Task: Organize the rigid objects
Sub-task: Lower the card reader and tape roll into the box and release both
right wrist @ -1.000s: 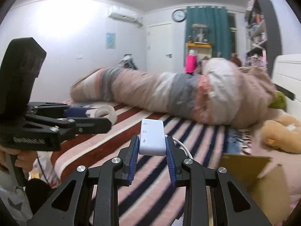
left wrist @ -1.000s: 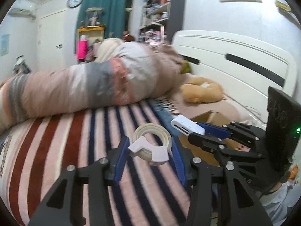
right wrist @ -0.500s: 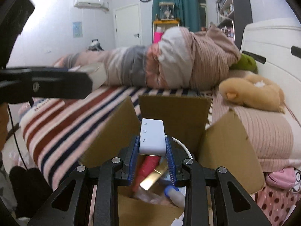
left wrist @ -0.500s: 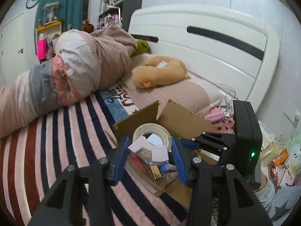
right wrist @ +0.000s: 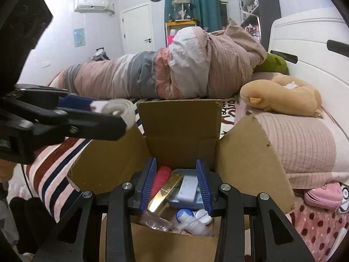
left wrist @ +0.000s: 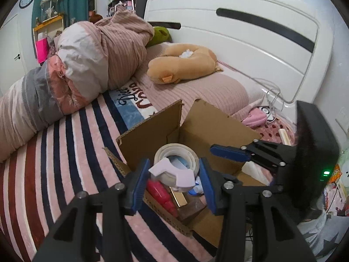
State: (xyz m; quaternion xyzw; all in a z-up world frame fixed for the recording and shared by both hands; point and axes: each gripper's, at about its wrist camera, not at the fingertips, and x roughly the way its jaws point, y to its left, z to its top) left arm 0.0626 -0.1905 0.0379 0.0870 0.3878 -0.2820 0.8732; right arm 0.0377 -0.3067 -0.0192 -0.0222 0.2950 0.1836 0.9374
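From my left wrist view, tape roll [left wrist: 176, 163] hides most of cardboard box [left wrist: 150, 137] contents; red bottle [left wrist: 162, 194] only partly visible at 6 o'clock below roll. Right gripper [left wrist: 229, 152] far finger hidden behind near one. In my right wrist view, left gripper [right wrist: 96, 113] body cut off at 9 o'clock edge, blurred. Clear plastic item [right wrist: 156, 220] unidentifiable. Bedspread lettering [right wrist: 228, 111] unreadable.

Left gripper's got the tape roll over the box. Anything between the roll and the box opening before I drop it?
Nothing visible blocks it. The tape roll hangs in the left gripper above the open box, flaps folded outward. The right gripper is open over the box too, off to the side.
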